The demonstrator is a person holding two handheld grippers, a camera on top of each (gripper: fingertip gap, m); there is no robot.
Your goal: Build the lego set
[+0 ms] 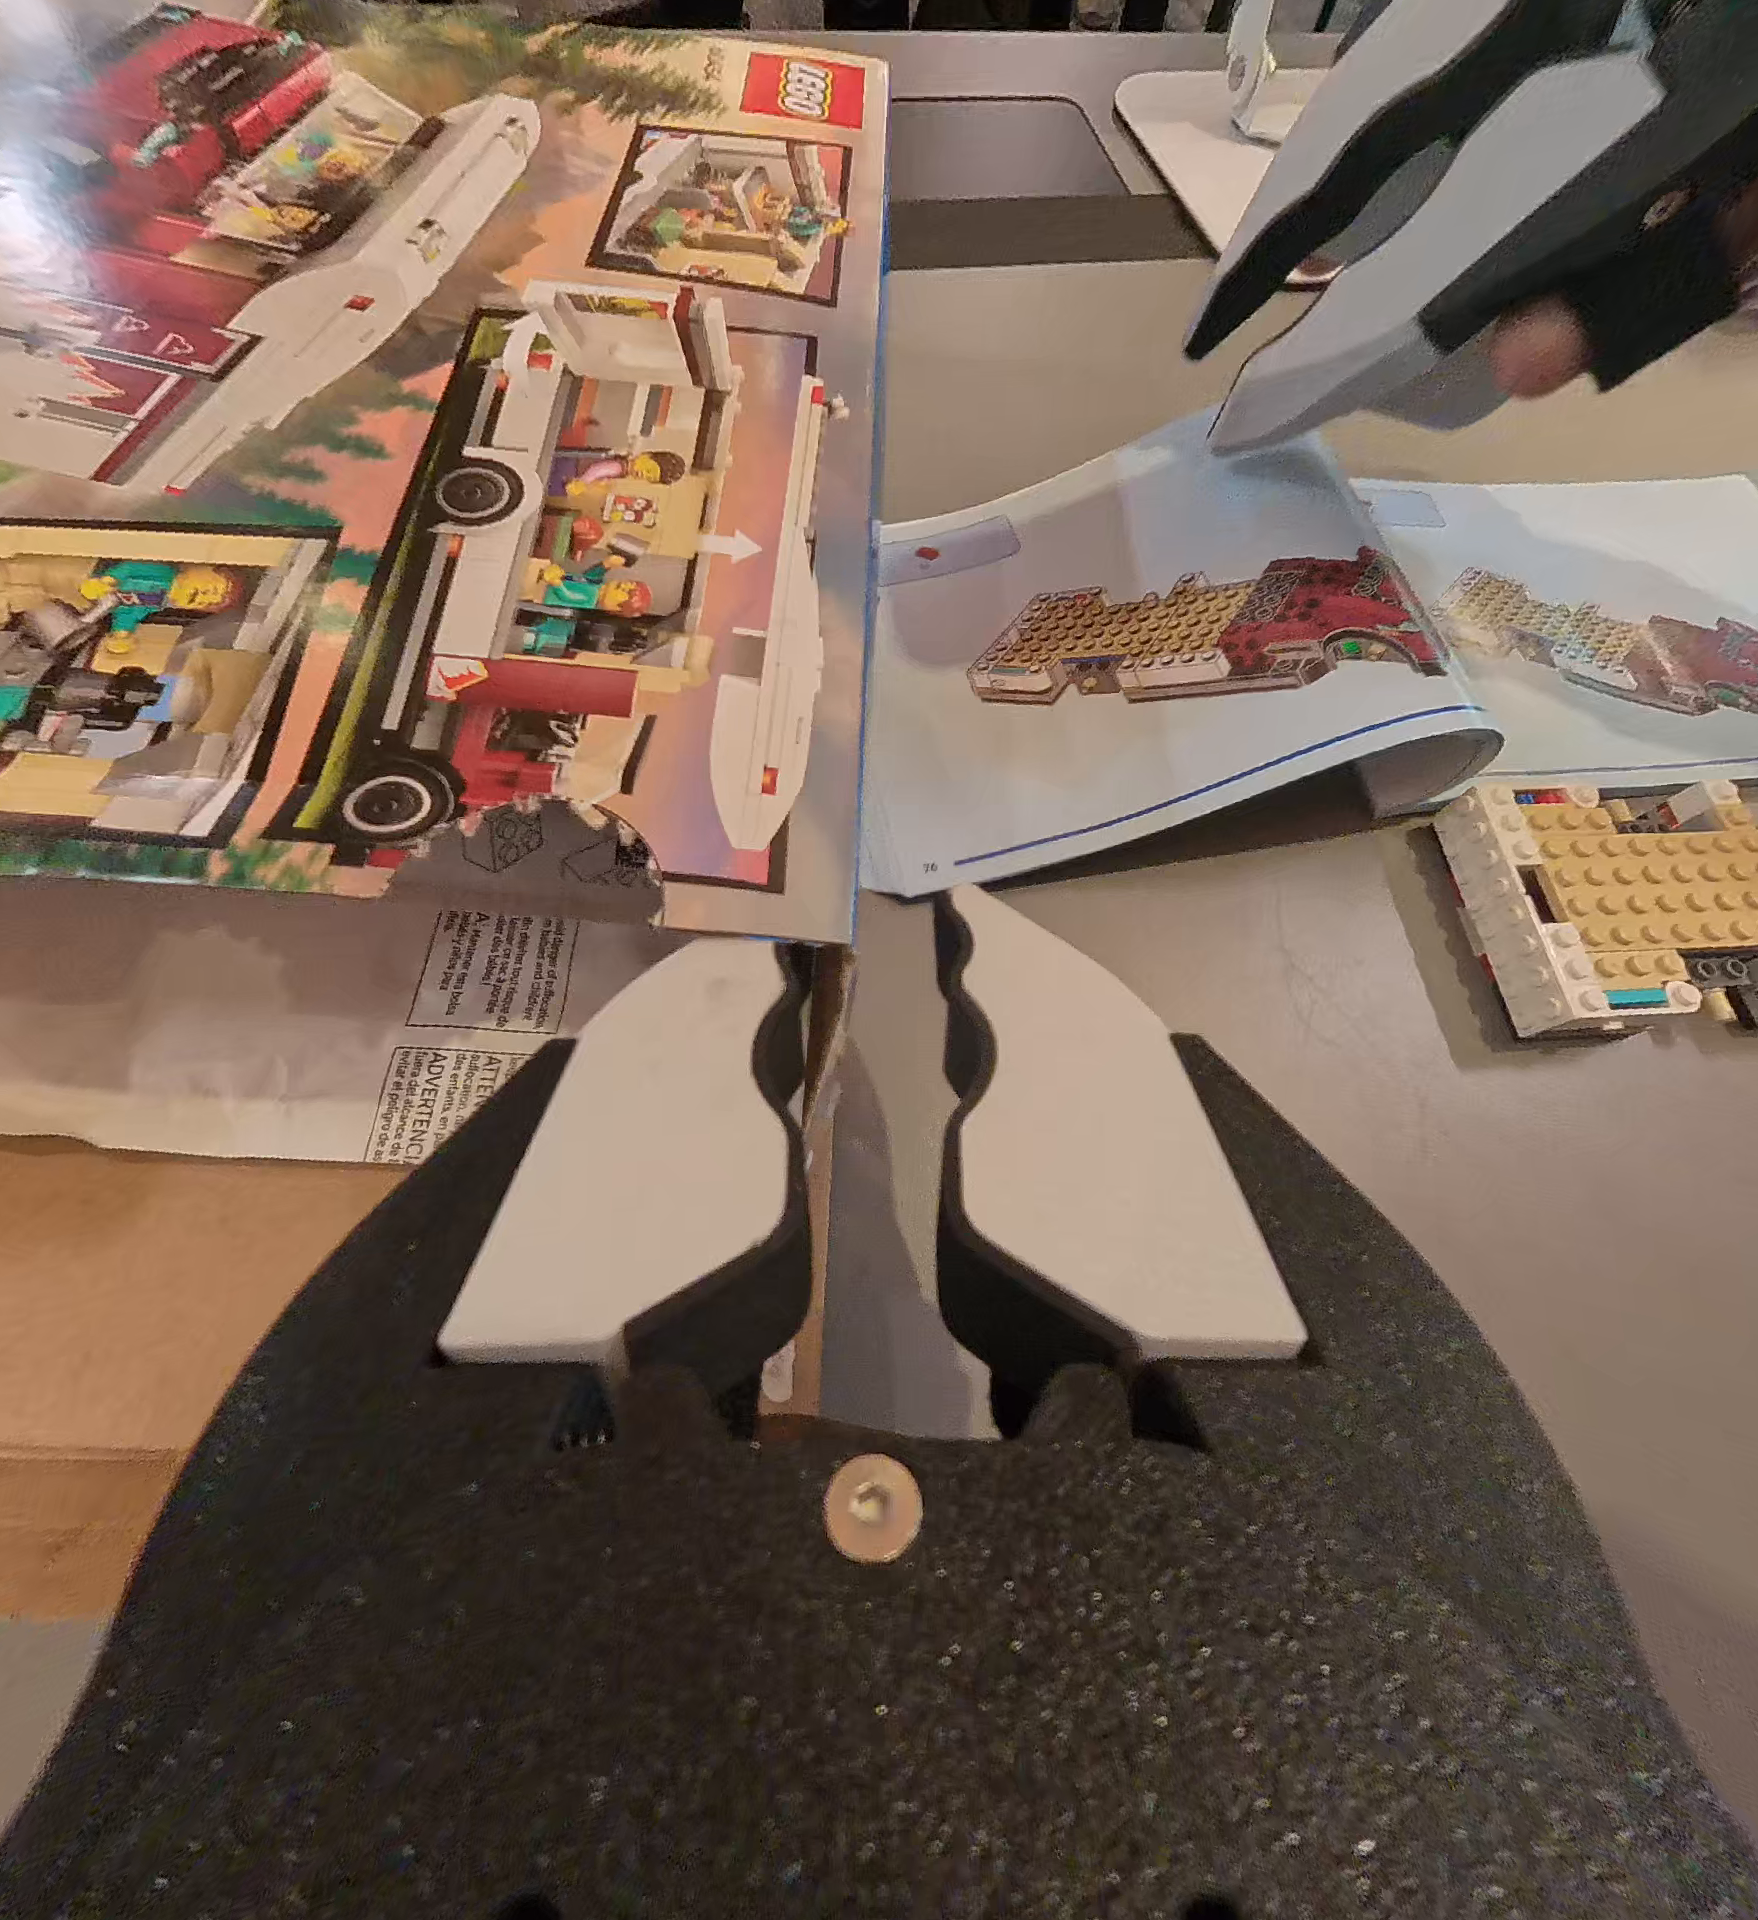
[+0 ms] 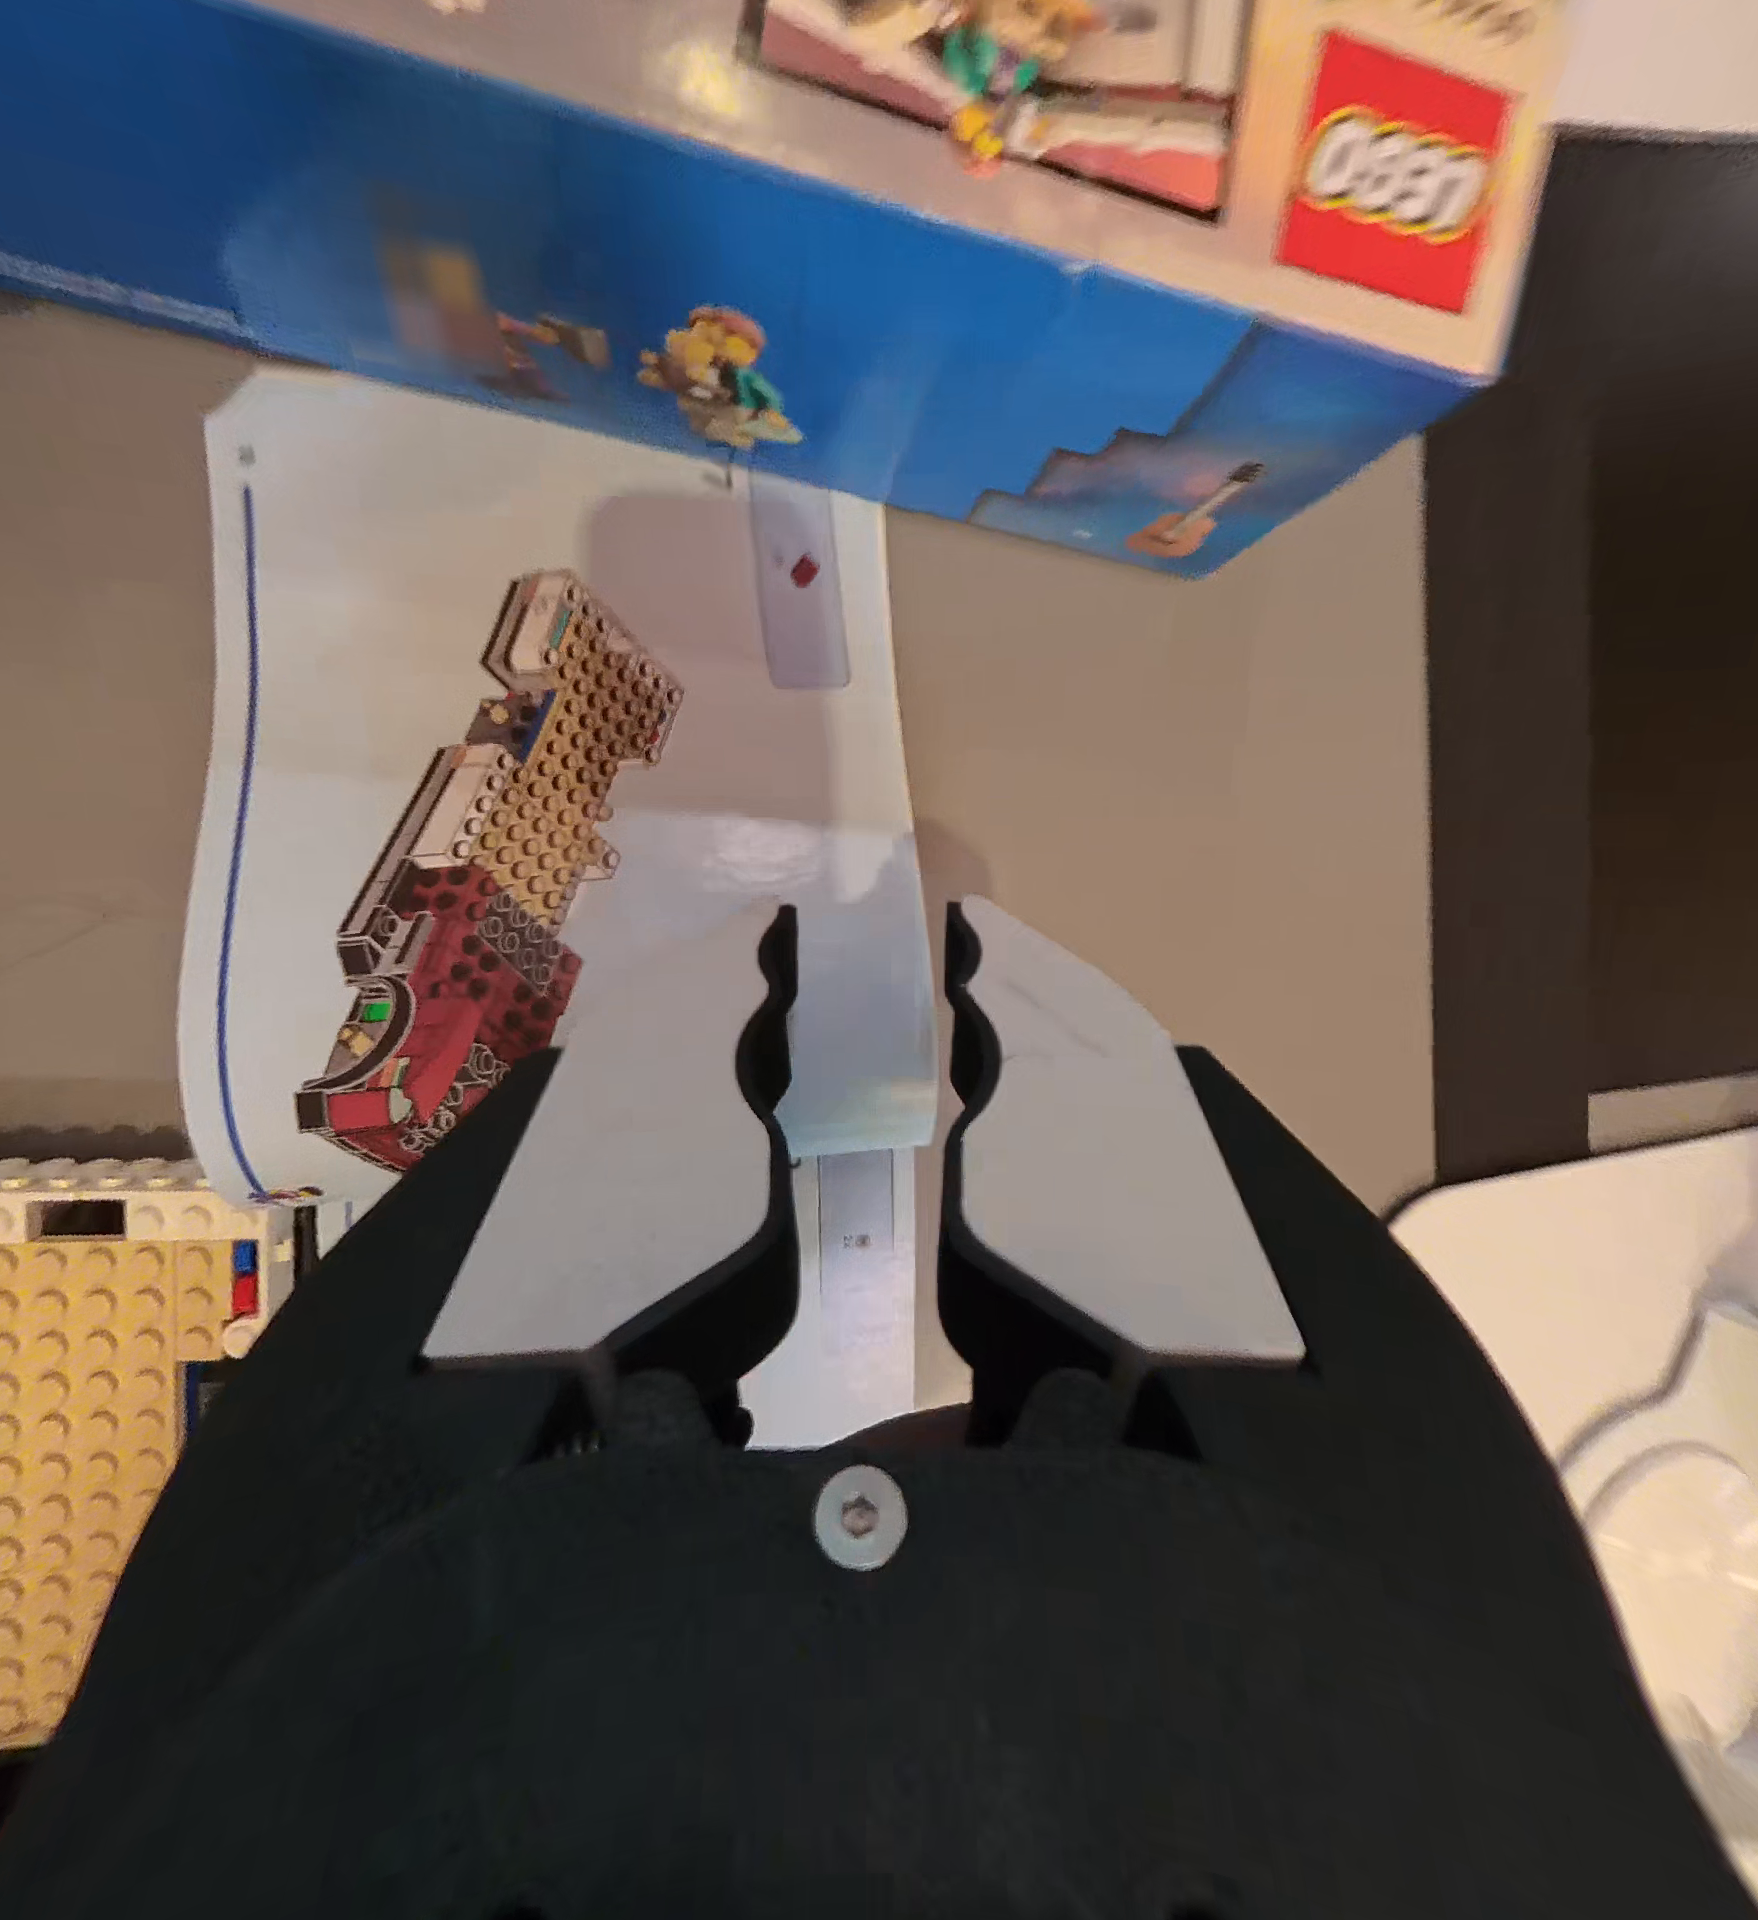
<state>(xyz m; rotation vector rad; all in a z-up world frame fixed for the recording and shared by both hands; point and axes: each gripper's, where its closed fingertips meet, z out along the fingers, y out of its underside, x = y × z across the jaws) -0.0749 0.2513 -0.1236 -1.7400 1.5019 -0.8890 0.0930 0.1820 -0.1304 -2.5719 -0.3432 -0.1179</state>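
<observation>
Booklet (image 2: 563, 831) page edge lies between the right gripper (image 2: 864, 920) jaws, narrowly parted, not pinching.

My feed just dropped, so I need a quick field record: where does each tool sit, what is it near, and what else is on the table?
left tool: open, nothing gripped, at the near corner of the toy box
right tool: open over the lifted page edge of the instruction booklet, pads not pressing it
booklet: open, one page curled upward
brick model: tan and white, beside the booklet
surface: grey table
</observation>
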